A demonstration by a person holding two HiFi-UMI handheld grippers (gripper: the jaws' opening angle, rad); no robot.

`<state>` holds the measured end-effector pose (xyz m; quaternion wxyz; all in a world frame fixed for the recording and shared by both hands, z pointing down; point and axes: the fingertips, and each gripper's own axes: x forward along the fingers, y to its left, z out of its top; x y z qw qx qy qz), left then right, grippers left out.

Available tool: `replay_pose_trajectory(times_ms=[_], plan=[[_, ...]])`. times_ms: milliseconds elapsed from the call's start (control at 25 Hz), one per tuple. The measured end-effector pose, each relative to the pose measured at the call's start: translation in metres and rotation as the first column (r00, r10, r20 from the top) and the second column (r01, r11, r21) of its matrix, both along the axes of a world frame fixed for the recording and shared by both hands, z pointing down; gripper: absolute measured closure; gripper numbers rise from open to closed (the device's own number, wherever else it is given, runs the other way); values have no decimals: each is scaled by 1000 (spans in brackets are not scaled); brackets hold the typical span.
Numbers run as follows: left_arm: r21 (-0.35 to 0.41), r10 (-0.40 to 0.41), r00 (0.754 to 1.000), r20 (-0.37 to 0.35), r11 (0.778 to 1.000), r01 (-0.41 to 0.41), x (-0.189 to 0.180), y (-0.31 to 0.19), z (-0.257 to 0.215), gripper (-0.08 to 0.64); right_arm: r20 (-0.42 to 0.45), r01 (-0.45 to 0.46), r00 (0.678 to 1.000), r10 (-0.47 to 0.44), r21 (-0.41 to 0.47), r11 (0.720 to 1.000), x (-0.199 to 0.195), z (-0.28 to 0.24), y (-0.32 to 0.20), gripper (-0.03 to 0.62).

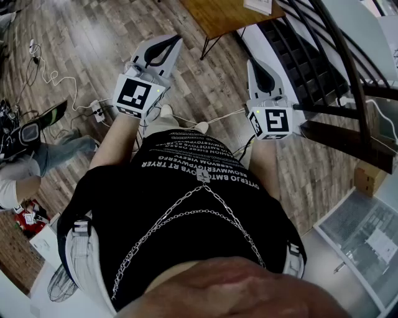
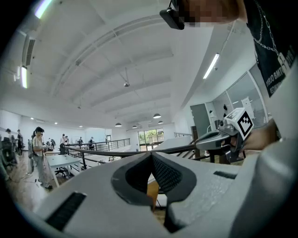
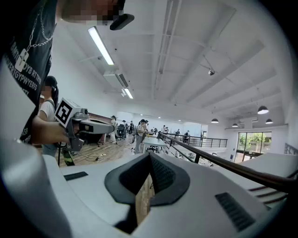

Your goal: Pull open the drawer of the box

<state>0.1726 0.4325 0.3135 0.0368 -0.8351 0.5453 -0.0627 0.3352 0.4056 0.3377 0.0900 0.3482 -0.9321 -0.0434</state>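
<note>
Wood floor filled most of the head view. The person's black shirt took the lower middle, w/ a chain hanging across it. Dark railing ran down the upper right, and a brown table sat at top centre. A second person in jeans showed at the far left edge.

L gripper was left of centre, R gripper right of centre. Both were held out in front of the torso over the floor, well apart, pointing toward the top of frame. In each gripper view the jaws were closed tip to tip w/ nothing between, only open office beyond.

Cables snaked over the floor, upper left. A small carton sat at the right edge, below the railing. Drawer box: couldn't make it out in any view.
</note>
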Motion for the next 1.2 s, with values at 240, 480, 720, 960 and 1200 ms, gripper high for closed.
replay_pose_trajectory(times_ms=[240, 480, 720, 960, 1200], plan=[[26, -40, 999, 7, 999, 40, 4, 16, -6, 554, 12, 26, 1000, -27, 43, 999, 4, -8, 5, 595], [1, -45, 998, 32, 999, 45, -17, 25, -4, 554, 59, 17, 998, -18, 21, 1000, -14, -13, 5, 595], [-5, -49, 998, 27, 999, 50, -69, 25, -4, 554, 49, 20, 999, -19, -6, 1000, -65, -10, 10, 595], [-7, -42, 999, -17, 999, 42, -118, 30, 10, 554, 11, 12, 1000, -12, -25, 1000, -114, 1, 18, 574], [-3, -21, 999, -38, 1000, 21, -152, 37, 13, 554, -7, -5, 1000, 5, -45, 999, -152, 11, 24, 505]])
